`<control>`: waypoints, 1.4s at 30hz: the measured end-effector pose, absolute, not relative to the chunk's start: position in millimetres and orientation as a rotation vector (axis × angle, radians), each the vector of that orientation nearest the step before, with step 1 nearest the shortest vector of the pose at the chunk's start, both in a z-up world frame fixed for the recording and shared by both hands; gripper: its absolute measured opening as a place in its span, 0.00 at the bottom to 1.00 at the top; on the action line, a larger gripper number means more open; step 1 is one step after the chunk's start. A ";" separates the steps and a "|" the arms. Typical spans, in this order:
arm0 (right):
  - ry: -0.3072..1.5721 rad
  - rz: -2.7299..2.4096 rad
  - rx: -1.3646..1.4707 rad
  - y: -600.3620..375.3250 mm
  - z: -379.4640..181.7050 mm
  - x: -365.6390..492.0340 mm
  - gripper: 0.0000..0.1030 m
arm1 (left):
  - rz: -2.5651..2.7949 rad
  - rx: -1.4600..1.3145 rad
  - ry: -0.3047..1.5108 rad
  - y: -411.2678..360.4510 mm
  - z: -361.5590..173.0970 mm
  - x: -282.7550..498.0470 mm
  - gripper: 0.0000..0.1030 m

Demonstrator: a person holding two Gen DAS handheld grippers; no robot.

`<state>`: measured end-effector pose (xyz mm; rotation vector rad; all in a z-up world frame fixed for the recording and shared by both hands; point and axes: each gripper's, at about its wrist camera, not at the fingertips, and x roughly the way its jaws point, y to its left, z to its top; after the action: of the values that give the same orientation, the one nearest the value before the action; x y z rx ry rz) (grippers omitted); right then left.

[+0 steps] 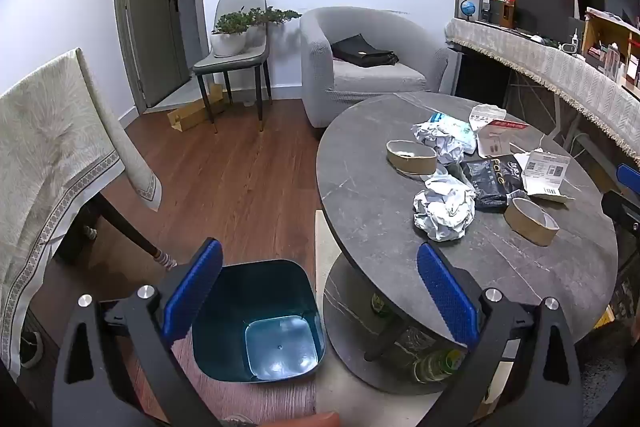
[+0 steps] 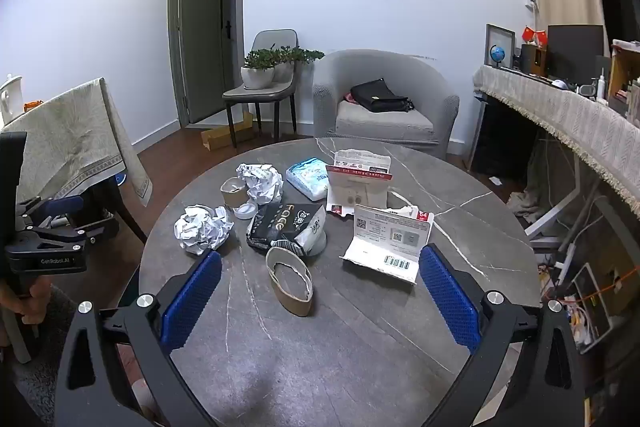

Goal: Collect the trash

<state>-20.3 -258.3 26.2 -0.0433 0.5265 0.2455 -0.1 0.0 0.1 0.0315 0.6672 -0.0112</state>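
Right wrist view: your right claw (image 2: pixel 320 301) is spread wide and empty above the worktop (image 2: pixel 460 187), with a flattened cardboard tape ring (image 2: pixel 289 281) just ahead between its fingers. That ring looks light and springy; pinch it across its narrow sides. Beyond lie crumpled paper balls (image 2: pixel 202 229), soft and easily squeezed. Your left claw (image 1: pixel 320 301), also spread, hovers over the empty bin (image 1: pixel 260 323) on the floor.

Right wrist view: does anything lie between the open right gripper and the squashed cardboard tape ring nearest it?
Nothing visible does. The right gripper is open over bare table, and the tape ring lies straight ahead between its fingers' line.
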 end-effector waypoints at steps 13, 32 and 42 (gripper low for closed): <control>0.530 0.247 -0.039 -260.0 26.1 -19.6 0.97 | -0.013 0.035 0.666 0.1 0.3 -0.4 0.97; 0.534 0.247 -0.039 -260.8 26.6 -21.8 0.97 | -0.010 0.038 0.669 -1.7 1.1 -0.8 0.97; 0.537 0.247 -0.037 -261.7 26.0 -21.3 0.97 | -0.010 0.040 0.670 -1.7 1.2 -0.7 0.97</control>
<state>-21.3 -261.7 26.0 -0.0369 0.5367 0.2473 -0.7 -1.7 1.2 0.0396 0.6696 -0.0102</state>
